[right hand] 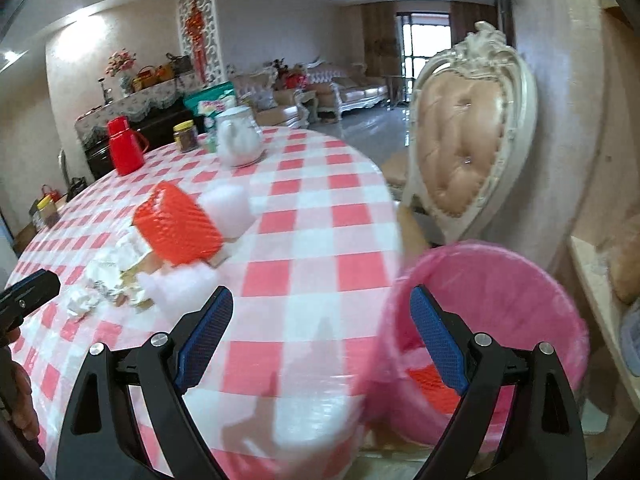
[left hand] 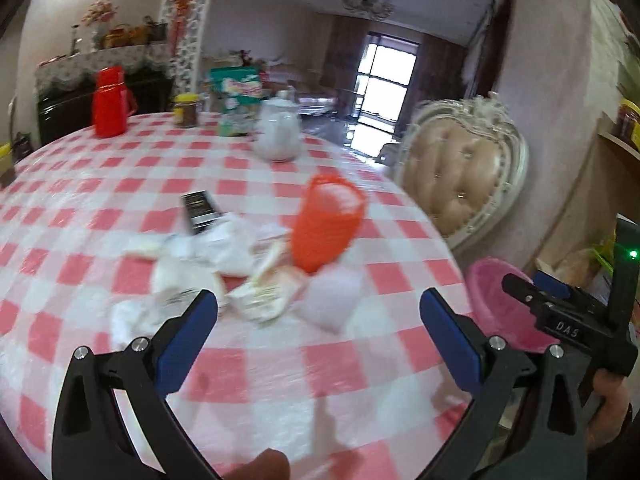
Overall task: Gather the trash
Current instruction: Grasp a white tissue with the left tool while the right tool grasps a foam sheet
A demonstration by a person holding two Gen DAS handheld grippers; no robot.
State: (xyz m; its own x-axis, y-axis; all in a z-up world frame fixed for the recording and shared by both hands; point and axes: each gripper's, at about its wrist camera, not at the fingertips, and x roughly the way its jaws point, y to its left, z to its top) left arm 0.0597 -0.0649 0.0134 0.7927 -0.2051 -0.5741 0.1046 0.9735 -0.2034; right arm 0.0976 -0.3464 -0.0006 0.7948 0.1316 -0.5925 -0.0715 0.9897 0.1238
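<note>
With both the left gripper [left hand: 318,308] and right gripper [right hand: 322,332] wide open and empty, the crumpled wrappers [left hand: 224,264] heaped mid-bench beside the orange foam net [left hand: 326,226] could scatter under a clumsy grab, missing the pink-lined bin [right hand: 520,280] by the bench's edge.

Checked table [left hand: 280,360] bears trash [left hand: 224,264], teapot [left hand: 278,130], red flask [left hand: 110,102].

The crumpled white wrappers [left hand: 240,276] on the table are smeared by motion blur in the left wrist view, so their print cannot be read. The dark packet [left hand: 201,211] behind them is partly covered by the wrappers. The pink bin [right hand: 520,280] is cut across by the right gripper's fingers [right hand: 438,338], and something red, perhaps a net, is only half seen inside it. The bin's base is hidden behind the gripper frame.
</note>
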